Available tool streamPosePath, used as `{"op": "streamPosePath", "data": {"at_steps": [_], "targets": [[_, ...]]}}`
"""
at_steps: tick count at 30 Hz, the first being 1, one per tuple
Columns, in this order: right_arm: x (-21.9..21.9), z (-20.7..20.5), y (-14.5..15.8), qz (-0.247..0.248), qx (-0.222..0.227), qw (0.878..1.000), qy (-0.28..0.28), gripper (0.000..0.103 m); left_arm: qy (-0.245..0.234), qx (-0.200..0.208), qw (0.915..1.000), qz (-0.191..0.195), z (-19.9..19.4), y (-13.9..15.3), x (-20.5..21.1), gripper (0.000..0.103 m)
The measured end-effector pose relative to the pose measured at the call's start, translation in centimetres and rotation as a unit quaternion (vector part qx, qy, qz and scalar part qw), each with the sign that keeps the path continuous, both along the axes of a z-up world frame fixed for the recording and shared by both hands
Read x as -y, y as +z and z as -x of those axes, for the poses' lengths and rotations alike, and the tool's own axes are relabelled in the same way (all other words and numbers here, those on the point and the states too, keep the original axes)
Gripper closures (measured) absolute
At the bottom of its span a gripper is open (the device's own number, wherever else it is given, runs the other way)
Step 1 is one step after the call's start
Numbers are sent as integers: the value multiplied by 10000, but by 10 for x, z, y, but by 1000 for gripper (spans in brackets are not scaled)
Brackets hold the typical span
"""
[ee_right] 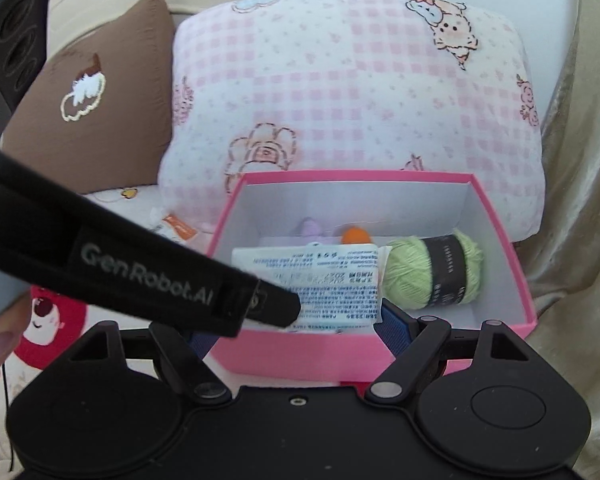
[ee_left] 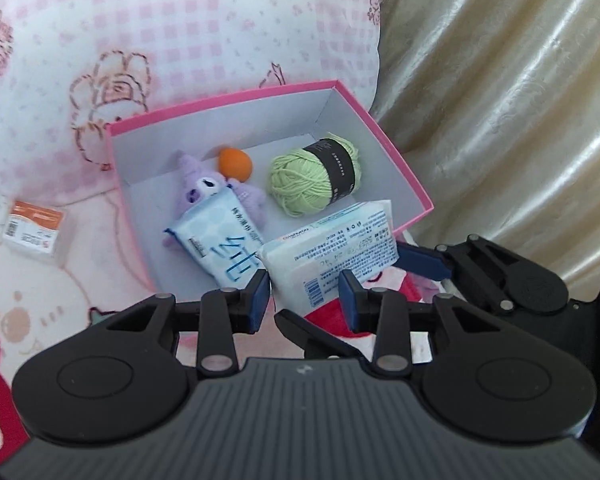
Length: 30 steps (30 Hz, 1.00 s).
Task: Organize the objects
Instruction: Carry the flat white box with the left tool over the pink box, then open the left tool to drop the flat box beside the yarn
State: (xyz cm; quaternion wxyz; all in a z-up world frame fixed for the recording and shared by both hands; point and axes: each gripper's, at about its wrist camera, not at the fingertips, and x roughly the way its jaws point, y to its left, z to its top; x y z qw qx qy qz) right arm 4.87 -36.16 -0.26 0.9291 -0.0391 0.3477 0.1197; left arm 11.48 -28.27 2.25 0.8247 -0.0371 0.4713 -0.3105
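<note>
Mostly packed: yarn ball [ee_left: 315, 173], orange ball [ee_left: 235, 164], plush [ee_left: 204, 188] and blue tissue pack [ee_left: 220, 240] sit in the pink box [ee_left: 400, 152]. Orange carton [ee_left: 34, 234] remains on the bed left of the box. Right gripper [ee_right: 288, 326] pinches the white tissue pack [ee_left: 332, 256] over the box's near edge, long axis along that edge. Left gripper [ee_left: 303, 300] is slightly spread, empty.

White tissue pack [ee_left: 332, 256] across pink box [ee_left: 400, 160] rim
</note>
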Motion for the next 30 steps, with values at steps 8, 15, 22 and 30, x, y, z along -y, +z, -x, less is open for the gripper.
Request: {"op": "streamPosePath", "data": {"at_steps": [8, 15, 22, 30], "targets": [[29, -57, -11, -17, -879, 9961, -115, 19, 144, -448, 9985, 280, -45, -33, 22, 68], [47, -97, -27, -95, -1524, 9881, -177, 19, 423, -1268, 9897, 521, -81, -68, 35, 68], [54, -120, -42, 16, -2134, 9765, -313, 19, 549, -1693, 9829, 481, -93, -91, 50, 68], [65, -132, -59, -118, -2400, 9695, -473, 28, 846, -1629, 9811, 607, -94, -104, 45, 67]]}}
